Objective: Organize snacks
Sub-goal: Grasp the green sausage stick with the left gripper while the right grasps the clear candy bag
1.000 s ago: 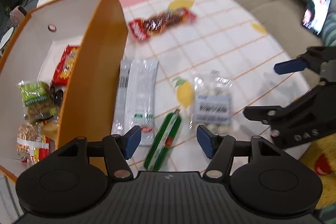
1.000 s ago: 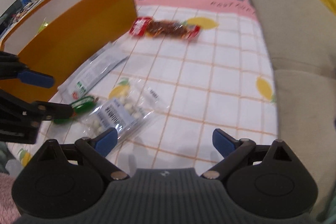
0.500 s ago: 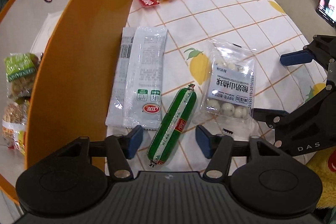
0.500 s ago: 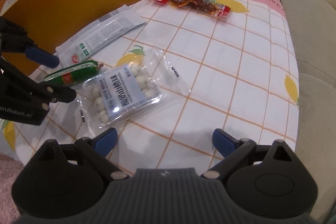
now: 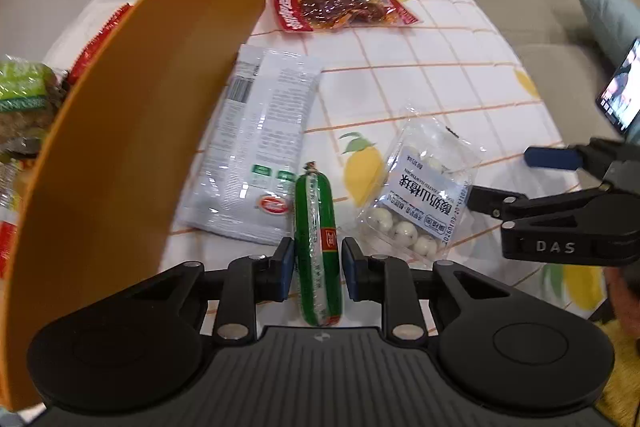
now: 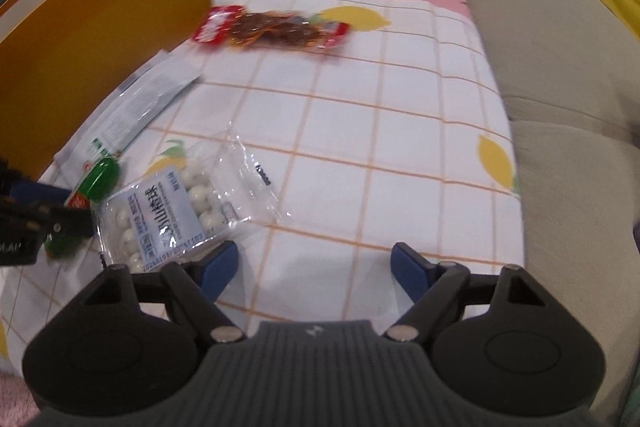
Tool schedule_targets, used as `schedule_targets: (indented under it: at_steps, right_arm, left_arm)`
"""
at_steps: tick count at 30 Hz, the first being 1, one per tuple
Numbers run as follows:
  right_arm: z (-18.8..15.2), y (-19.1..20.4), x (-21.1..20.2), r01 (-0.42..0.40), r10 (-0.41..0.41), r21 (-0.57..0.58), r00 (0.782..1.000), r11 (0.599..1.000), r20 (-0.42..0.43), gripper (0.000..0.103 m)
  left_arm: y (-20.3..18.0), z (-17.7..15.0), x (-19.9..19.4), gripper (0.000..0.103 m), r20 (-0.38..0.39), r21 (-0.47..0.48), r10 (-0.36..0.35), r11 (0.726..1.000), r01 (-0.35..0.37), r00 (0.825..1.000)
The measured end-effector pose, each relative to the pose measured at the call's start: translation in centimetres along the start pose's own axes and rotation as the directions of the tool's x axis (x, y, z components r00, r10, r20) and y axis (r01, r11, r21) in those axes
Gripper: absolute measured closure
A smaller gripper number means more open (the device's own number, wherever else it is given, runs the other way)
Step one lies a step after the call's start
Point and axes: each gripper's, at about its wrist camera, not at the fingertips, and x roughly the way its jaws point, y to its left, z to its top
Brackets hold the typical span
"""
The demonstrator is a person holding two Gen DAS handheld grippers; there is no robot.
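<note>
The left gripper (image 5: 316,269) narrowly straddles the green sausage (image 5: 318,239) on the table (image 6: 400,131), beside the orange box wall (image 5: 132,131). The right gripper (image 6: 314,267) gapes wide over bare cloth, right of the candy bag (image 6: 172,211).

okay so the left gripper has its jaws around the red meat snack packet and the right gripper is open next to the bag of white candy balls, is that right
Not quite. The left gripper has its jaws around the green sausage stick, not the red meat snack packet, which lies farther off by the orange box; the left wrist view shows this. The rest holds: the right gripper is open beside the bag of white candy balls.
</note>
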Motion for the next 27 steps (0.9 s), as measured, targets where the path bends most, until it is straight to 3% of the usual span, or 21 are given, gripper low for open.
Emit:
schedule_targets:
  at_steps: [9,14,20,27]
  right_arm:
    - [-0.4,-1.4,-0.5,-0.015,0.015,0.045,1.0,0.999,-0.01,0.024]
    - [-0.5,-1.9,-1.7,-0.057,0.057,0.129,0.998,0.99,-0.001,0.024]
    - [0.3,-0.8,-2.6,-0.153,0.149,0.265,0.988,0.952,0.034,0.024]
    - [1.6,2.5,-0.8,-0.13,0.139,0.285,0.99,0.95,-0.013,0.024]
  left_arm:
    - [0.0,0.0,0.3,0.077,0.021,-0.069,-0.087,0.994,0.088,0.996]
    - [-0.4,-0.1,0.1,0.076,0.013,-0.051,-0.054,0.997,0.055,0.998]
    - [-0.9,-0.3,-0.3,0.076,0.027,-0.013,0.024,1.0,-0.023,0.999]
    - [-0.5,-0.5,-0.5,0.076,0.031,-0.005,0.083,0.997,-0.083,0.996]
